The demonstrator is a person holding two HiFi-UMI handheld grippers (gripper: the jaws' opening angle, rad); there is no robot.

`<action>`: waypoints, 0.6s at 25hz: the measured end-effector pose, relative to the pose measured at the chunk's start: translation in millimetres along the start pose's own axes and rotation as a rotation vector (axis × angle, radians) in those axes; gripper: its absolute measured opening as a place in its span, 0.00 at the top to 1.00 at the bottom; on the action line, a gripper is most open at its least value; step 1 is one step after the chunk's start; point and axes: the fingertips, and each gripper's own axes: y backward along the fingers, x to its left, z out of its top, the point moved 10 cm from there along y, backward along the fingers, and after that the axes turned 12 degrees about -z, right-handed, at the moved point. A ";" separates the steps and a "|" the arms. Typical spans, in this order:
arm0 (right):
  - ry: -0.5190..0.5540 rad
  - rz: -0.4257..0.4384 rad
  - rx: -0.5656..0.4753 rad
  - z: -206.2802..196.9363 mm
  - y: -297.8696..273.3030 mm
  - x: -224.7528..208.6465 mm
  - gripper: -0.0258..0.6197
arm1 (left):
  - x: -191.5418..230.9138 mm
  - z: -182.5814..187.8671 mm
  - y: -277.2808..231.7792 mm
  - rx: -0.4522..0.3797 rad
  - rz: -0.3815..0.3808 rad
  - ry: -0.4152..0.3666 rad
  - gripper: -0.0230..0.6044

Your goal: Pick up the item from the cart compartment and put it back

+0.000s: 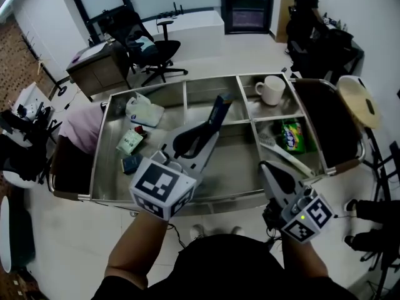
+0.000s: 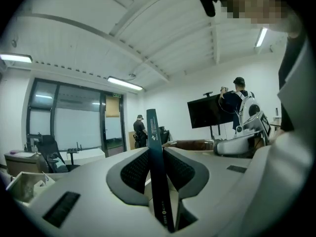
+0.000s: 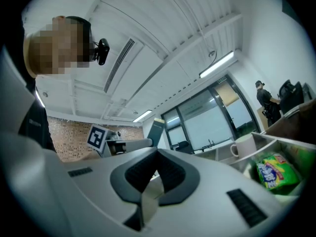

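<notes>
The left gripper (image 1: 211,130) is clamped on a slim dark box (image 1: 220,108), held in the air above the middle of the cart (image 1: 100,158). In the left gripper view the box (image 2: 157,162) stands almost upright between the two pads, and both press on its narrow sides. Its upper end sticks out well past the jaw tips.

The right gripper (image 1: 267,167) hangs over the cart's front right edge. Its jaws are closed together with nothing between them (image 3: 157,154).

A white mug (image 1: 270,89) stands in the back right compartment. A green snack bag (image 1: 292,135) lies in the compartment just in front of it. At the cart's left end lie a white pouch (image 1: 142,110) and a small green packet (image 1: 129,141).
</notes>
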 end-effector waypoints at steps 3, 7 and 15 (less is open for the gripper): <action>0.001 0.003 0.000 0.3 -0.7 -0.1 0.94 | -12.0 13.2 14.9 -0.103 0.011 -0.033 0.82; 0.004 0.012 0.001 0.8 -2.7 1.0 0.94 | -18.6 20.2 36.4 -0.199 0.054 -0.033 0.82; 0.004 0.019 0.004 -0.2 -5.2 1.8 0.94 | -34.8 18.6 72.8 -0.288 0.094 -0.050 0.83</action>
